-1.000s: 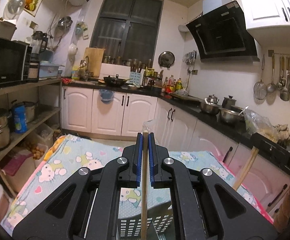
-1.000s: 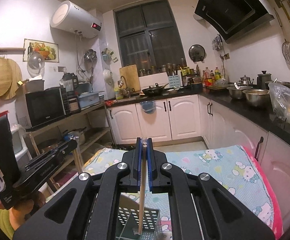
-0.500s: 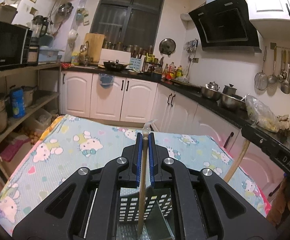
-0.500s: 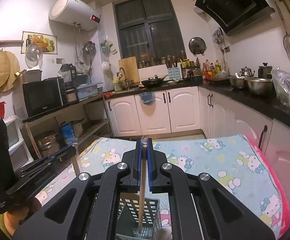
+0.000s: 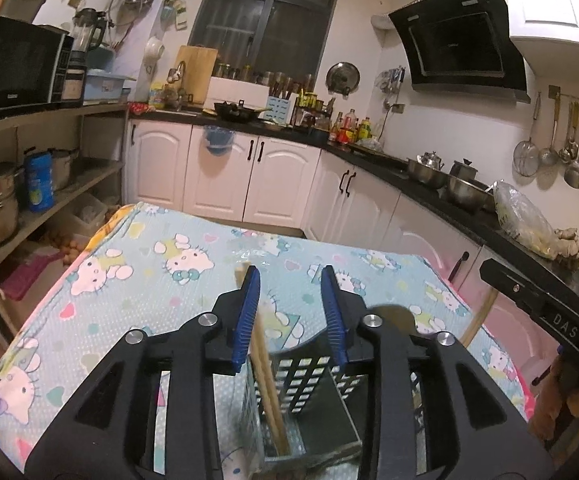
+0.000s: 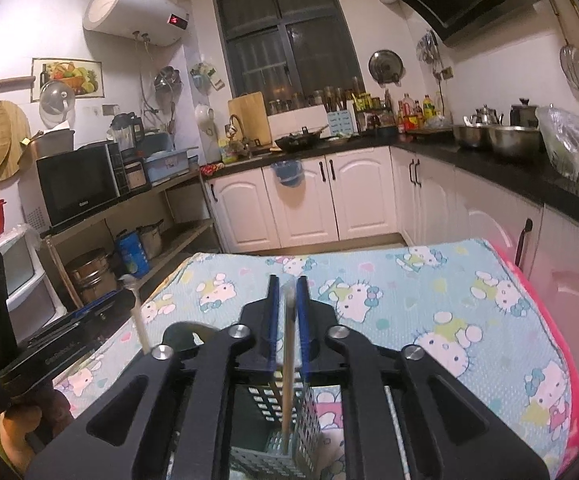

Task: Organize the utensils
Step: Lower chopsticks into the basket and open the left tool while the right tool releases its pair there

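A perforated metal utensil holder [image 5: 309,412] stands on the Hello Kitty cloth below both grippers; it also shows in the right wrist view [image 6: 273,432]. My left gripper [image 5: 289,316] is open above it. A wooden chopstick [image 5: 267,376] leans loose against the left blue pad, its lower end in the holder. My right gripper [image 6: 287,320] has its jaws slightly apart around a second wooden chopstick [image 6: 287,360] that stands upright with its tip in the holder. The right gripper's body [image 5: 545,304] shows at the left view's right edge.
The table cloth [image 5: 137,280] covers the table, with a pink edge at the right [image 6: 557,336]. White cabinets [image 5: 273,176] and a black counter with pots [image 5: 449,184] lie beyond. Shelves with a microwave [image 5: 13,68] stand to the left.
My left gripper opened and let go of its chopstick, which now leans in the holder. My right gripper's jaws have parted slightly around its chopstick. Both grippers tilted down toward the holder.
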A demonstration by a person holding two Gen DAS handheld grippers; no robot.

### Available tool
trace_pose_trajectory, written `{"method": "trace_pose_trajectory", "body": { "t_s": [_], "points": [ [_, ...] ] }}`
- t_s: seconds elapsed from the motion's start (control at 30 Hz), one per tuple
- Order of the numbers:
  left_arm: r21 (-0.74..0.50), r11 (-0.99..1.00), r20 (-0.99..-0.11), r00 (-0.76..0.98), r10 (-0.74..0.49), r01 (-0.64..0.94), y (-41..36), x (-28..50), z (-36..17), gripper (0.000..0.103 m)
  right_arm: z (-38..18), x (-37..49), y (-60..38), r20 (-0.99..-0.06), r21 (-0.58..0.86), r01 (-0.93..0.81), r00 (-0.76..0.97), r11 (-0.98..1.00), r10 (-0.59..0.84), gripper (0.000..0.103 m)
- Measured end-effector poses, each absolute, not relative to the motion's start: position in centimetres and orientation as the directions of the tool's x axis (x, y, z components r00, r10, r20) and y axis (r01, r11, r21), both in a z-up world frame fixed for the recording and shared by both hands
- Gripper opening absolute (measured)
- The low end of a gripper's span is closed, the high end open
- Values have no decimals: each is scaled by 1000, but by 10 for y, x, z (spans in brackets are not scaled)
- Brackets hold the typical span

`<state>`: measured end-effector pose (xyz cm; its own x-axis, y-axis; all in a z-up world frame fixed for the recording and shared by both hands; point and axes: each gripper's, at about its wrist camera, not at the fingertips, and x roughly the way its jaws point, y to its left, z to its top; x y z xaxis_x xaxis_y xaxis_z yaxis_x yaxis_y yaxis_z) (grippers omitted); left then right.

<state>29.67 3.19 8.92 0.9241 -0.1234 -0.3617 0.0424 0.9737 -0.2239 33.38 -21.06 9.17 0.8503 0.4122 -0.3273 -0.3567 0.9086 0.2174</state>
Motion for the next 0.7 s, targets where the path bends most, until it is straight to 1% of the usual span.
{"method": "trace_pose_trajectory", "body": {
  "t_s": [0.03,0.13,0.23,0.37,0.43,0.47,0.5,0.53,0.57,0.6,0.67,0.7],
  "points": [
    [-226,973,-368,921,-124,41,33,296,89,30,91,333,-212,-333,223,-355,848,908,413,13],
    [-242,969,-379,916,-134,42,36,291,88,36,91,330,-214,-344,226,-353,843,908,413,27],
    [-258,965,-391,910,-139,36,40,287,89,42,91,327,-214,-349,222,-357,840,908,415,29],
    [-275,961,-407,901,-149,35,44,280,90,52,91,319,-218,-356,223,-361,835,906,420,40],
    [-280,959,-412,898,-155,37,45,274,90,62,91,313,-219,-356,222,-362,834,905,421,42],
    [-282,959,-413,897,-156,37,45,273,90,64,91,313,-219,-357,221,-362,834,906,420,42],
    [-280,959,-415,897,-153,34,45,270,90,69,92,311,-220,-357,221,-361,835,906,419,43],
    [-279,960,-416,897,-150,31,45,267,90,72,92,309,-221,-358,221,-361,834,906,420,45],
    [-282,959,-418,896,-151,30,45,264,90,78,92,307,-222,-356,220,-361,835,906,419,45],
    [-285,958,-419,895,-152,30,46,262,90,81,93,305,-222,-354,217,-362,836,907,419,46],
    [-287,958,-424,893,-150,25,47,258,89,81,94,298,-224,-354,206,-361,839,910,413,51],
    [-288,957,-427,892,-148,21,47,255,89,84,95,293,-224,-355,199,-361,840,911,410,52]
  ]
}}
